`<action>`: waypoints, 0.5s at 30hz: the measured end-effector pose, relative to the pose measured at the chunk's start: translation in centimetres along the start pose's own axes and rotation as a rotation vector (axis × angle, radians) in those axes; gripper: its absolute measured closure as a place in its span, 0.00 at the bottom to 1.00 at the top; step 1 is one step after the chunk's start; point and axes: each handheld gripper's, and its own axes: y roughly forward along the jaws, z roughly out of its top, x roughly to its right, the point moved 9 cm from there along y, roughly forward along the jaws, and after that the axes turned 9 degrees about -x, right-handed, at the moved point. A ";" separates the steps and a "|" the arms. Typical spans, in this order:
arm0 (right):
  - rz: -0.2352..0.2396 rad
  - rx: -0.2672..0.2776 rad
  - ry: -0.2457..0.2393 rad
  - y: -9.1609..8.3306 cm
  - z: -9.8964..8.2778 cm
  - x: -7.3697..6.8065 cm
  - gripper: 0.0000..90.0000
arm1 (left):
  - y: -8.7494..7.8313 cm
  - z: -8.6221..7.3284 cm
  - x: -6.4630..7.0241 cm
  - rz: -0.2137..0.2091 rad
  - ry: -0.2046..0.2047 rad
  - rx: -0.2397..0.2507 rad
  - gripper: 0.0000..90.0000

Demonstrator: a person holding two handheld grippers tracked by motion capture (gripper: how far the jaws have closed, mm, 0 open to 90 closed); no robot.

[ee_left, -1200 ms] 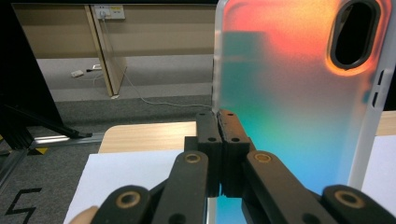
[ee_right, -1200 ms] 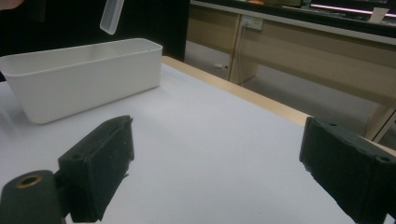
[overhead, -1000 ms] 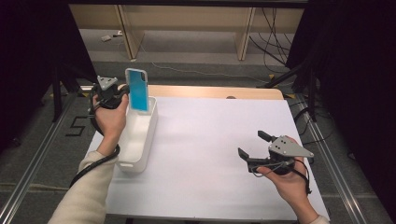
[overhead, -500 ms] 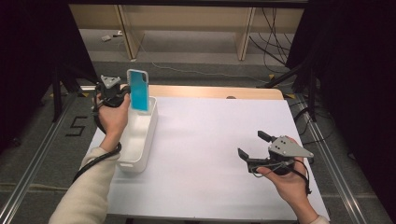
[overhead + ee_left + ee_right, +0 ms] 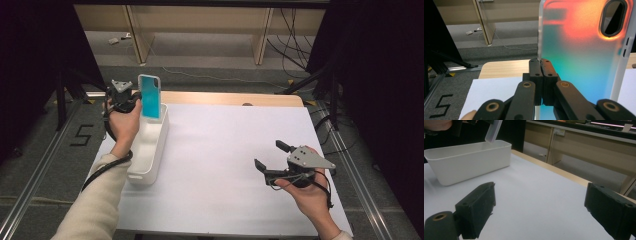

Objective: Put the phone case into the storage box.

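A phone case (image 5: 150,97) with a teal-to-orange back stands upright over the far end of a white bin (image 5: 145,176). My left gripper (image 5: 138,100) is shut on the case's left edge, and its lower end hangs at about the bin's rim. In the left gripper view the jaws (image 5: 540,62) pinch the clear edge of the case (image 5: 579,50), whose camera cutout is at top right. At the near right my right gripper (image 5: 271,155) rests open just above the white table cover, nothing between its fingers. The right gripper view looks past its open jaws (image 5: 539,212) to the bin (image 5: 469,162) and the case's corner (image 5: 492,131).
A white cover (image 5: 225,140) lies on a wooden table whose bare far edge (image 5: 225,98) shows. Beyond it stand wooden furniture legs (image 5: 262,35) and loose cables on the floor. Metal rails run along both sides of the table.
My left gripper has sunk slightly with the phone case, toward the bin. The right gripper has stayed where it was.
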 end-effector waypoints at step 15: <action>0.008 -0.008 -0.004 -0.1 0.0 0.0 0.12 | 1.4 -0.7 -0.3 0.017 0.003 -0.035 0.98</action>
